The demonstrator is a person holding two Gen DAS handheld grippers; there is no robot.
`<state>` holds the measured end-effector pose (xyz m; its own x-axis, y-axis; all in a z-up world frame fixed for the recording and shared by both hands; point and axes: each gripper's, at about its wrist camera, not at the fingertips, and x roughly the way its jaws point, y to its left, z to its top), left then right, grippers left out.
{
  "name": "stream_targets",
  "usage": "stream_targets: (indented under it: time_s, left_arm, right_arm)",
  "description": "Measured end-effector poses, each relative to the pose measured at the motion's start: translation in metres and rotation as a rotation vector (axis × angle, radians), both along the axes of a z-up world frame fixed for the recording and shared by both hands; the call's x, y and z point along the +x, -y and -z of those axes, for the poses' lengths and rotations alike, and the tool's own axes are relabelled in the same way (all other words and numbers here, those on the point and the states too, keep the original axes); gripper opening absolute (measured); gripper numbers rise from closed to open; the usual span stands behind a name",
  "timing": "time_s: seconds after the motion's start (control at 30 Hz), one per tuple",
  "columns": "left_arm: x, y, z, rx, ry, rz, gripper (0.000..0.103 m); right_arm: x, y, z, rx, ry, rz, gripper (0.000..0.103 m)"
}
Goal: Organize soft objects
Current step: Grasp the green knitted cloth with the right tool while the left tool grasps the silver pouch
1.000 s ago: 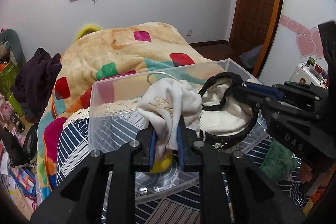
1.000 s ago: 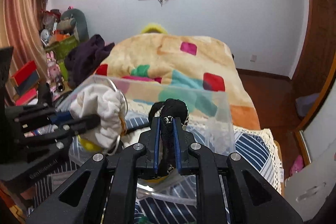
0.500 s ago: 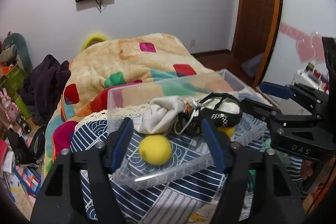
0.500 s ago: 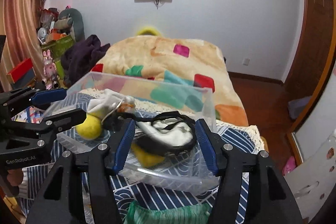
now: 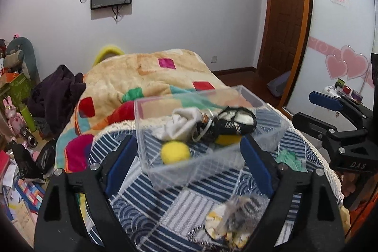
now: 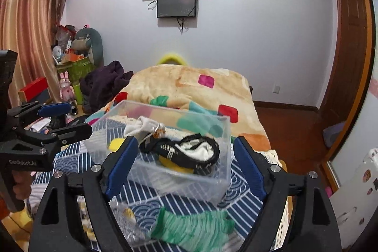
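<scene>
A clear plastic bin stands on a blue striped cloth. In it lie a white drawstring pouch, a black and white pouch and yellow balls. My left gripper is open and empty, in front of and above the bin. My right gripper is open and empty, likewise pulled back. A green knitted item and a grey-yellow soft item lie on the cloth outside the bin.
A bed with a patchwork blanket lies behind the bin. A dark garment and clutter sit at the left. A wooden door is at the right. Each gripper shows in the other's view: the right, the left.
Both grippers let go of their pouches, which now lie in the bin. Both jaws opened wide and both grippers drew back and up from the bin.
</scene>
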<state>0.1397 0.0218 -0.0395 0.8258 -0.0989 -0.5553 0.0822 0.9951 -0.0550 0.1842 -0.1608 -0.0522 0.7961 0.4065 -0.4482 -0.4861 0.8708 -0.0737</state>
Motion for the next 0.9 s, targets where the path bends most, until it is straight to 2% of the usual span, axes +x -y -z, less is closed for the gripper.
stream_targets:
  time_s: [0.17, 0.33, 0.43, 0.6, 0.77, 0.83, 0.9]
  left_arm:
    - [-0.011, 0.010, 0.019, -0.004, -0.070, 0.048, 0.089]
    - [-0.021, 0.022, 0.041, -0.009, -0.125, 0.073, 0.089]
    - [-0.028, 0.028, 0.051, -0.030, -0.140, 0.097, 0.089]
    - [-0.034, 0.043, 0.063, -0.016, -0.151, 0.128, 0.089]
    - [-0.028, 0.053, 0.071, -0.032, -0.179, 0.152, 0.068]
    - [-0.027, 0.054, 0.075, -0.039, -0.189, 0.159, 0.062]
    - [-0.026, 0.055, 0.078, -0.044, -0.194, 0.168, 0.055]
  right_arm:
    - [-0.006, 0.007, 0.019, -0.024, -0.039, 0.013, 0.081]
    - [-0.006, 0.015, 0.039, 0.004, -0.116, 0.032, 0.081]
    - [-0.005, 0.017, 0.051, -0.002, -0.147, 0.046, 0.081]
    - [-0.002, 0.018, 0.075, -0.018, -0.216, 0.059, 0.081]
    - [-0.003, 0.022, 0.093, -0.052, -0.257, 0.075, 0.081]
    - [-0.002, 0.021, 0.097, -0.060, -0.273, 0.074, 0.081]
    - [-0.002, 0.021, 0.100, -0.078, -0.276, 0.080, 0.073]
